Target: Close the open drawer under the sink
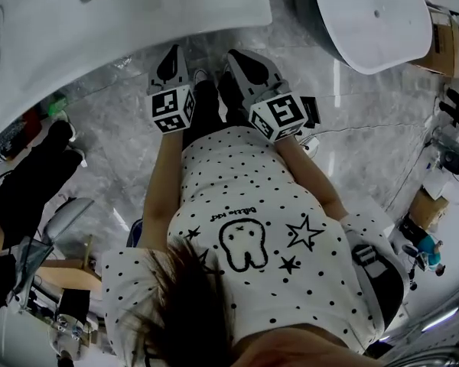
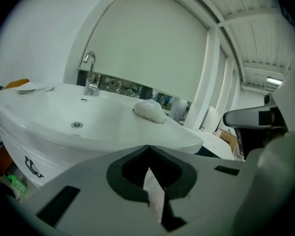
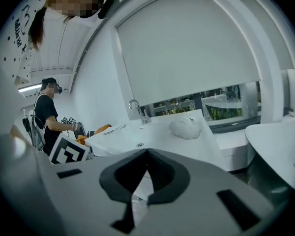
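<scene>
Drawer, out of clear view beneath the white sink [image 1: 130, 21], probably slides stiffly on runners and wants a flat push at its front's middle, while left gripper [image 1: 170, 56] and right gripper [image 1: 243, 58] hover, jaws pressed together, holding nothing.

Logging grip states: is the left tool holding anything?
No, the left tool is shut, its jaws meeting at the tips with nothing between them.
</scene>
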`<action>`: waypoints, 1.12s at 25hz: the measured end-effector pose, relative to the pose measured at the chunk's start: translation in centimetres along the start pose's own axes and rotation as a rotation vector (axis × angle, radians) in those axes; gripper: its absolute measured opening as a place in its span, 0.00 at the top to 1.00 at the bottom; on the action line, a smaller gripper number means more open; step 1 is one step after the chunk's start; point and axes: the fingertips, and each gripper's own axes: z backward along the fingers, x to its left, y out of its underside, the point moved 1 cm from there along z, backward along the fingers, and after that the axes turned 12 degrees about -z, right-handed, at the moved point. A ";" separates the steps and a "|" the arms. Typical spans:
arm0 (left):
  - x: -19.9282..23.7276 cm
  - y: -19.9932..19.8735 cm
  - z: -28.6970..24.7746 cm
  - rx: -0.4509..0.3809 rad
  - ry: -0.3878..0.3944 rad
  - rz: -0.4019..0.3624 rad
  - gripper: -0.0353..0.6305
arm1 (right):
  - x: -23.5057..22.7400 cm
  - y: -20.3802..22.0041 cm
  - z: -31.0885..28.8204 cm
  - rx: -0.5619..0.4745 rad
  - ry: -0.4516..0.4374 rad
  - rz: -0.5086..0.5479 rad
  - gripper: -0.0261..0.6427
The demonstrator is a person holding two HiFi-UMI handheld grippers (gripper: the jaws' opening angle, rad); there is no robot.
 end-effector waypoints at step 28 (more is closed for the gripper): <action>-2.9 -11.4 8.9 -0.227 0.026 -0.143 0.94 | 3.7 -3.0 3.4 -0.099 -0.108 0.045 0.94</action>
